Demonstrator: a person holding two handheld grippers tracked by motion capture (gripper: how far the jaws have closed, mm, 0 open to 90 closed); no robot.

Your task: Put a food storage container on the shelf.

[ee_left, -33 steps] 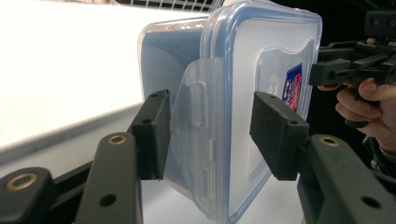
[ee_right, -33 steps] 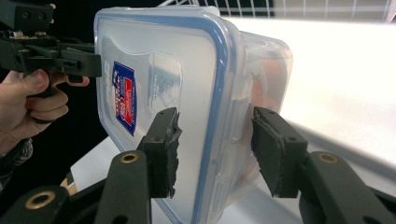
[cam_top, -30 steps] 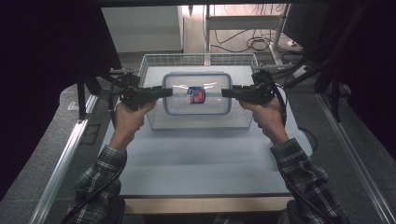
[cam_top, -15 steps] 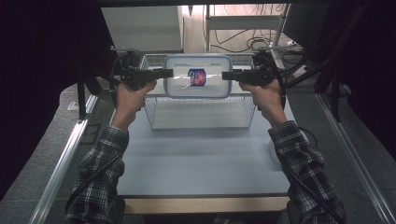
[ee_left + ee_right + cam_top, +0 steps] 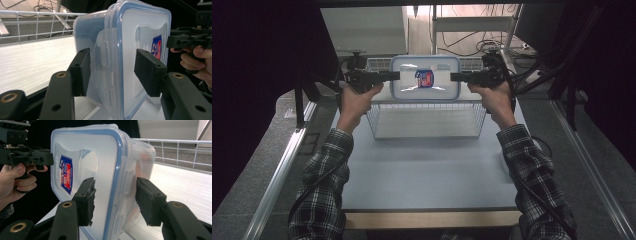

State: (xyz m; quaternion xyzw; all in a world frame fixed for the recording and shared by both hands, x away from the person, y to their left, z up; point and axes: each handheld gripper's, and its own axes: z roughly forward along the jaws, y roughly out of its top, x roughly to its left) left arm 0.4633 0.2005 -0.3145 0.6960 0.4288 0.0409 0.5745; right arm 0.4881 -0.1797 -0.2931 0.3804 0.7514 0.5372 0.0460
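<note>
A clear plastic container (image 5: pixel 426 80) with a blue-rimmed lid and a red-and-blue sticker hangs in the air over the far part of a wire basket (image 5: pixel 427 122). My left gripper (image 5: pixel 394 76) is shut on its left end and my right gripper (image 5: pixel 455 77) on its right end. In the left gripper view the pads (image 5: pixel 80 71) clamp the container (image 5: pixel 140 30) across its side latch, lid to the right. In the right gripper view the pads (image 5: pixel 86 200) straddle the container's (image 5: pixel 100 152) blue rim at the other end.
The white wire basket's rail (image 5: pixel 37 25) runs behind the container, and its far side (image 5: pixel 175 145) appears too. It stands on a pale blue table (image 5: pixel 427 170). Cables and shelf legs lie beyond the table. Dark curtains flank both sides.
Both hands have carried the container up and away from me, from low inside the basket to above its far rim. The grip on both ends is unchanged.
</note>
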